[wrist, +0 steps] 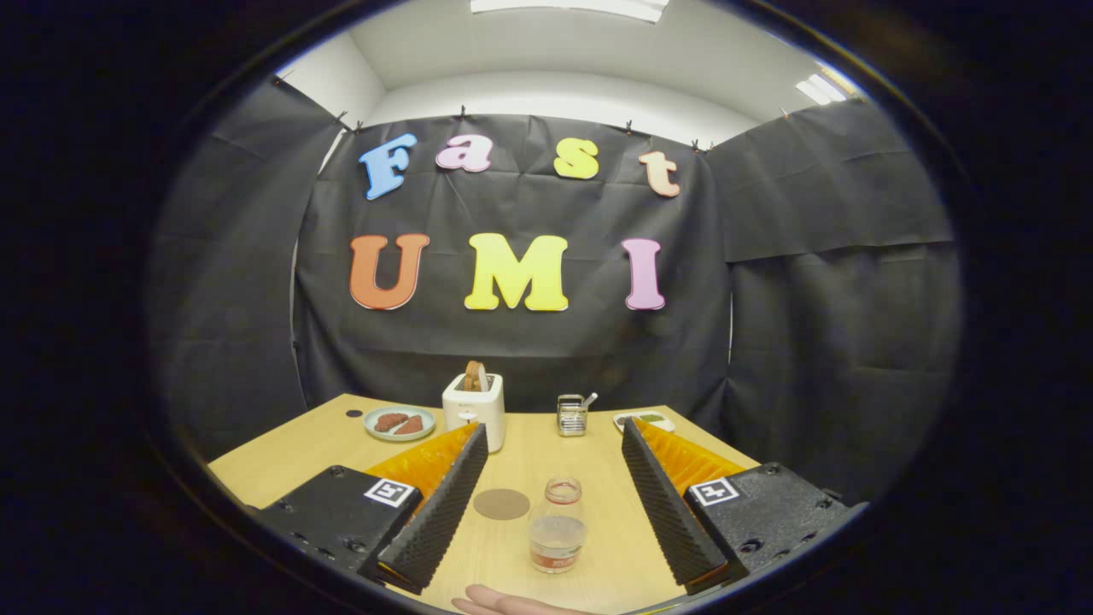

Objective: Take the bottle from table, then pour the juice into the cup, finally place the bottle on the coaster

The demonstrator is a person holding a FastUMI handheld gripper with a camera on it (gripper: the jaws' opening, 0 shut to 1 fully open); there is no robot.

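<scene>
My gripper (555, 504) is spread wide, holding nothing. The bottle (557, 535) stands upright on the wooden table (290, 461), right between my fingers but touching neither. The round brown coaster (501, 504) lies flat just beside it, toward my left finger. Farther back there's a white toaster (475, 410) with bread sticking up, a plate (399, 423) with two reddish pieces next to it, a small metal rack (572, 415), and another dish (644, 419) off to the right. A hand (504, 603) rests on the table's near edge, near the bottle.
</scene>
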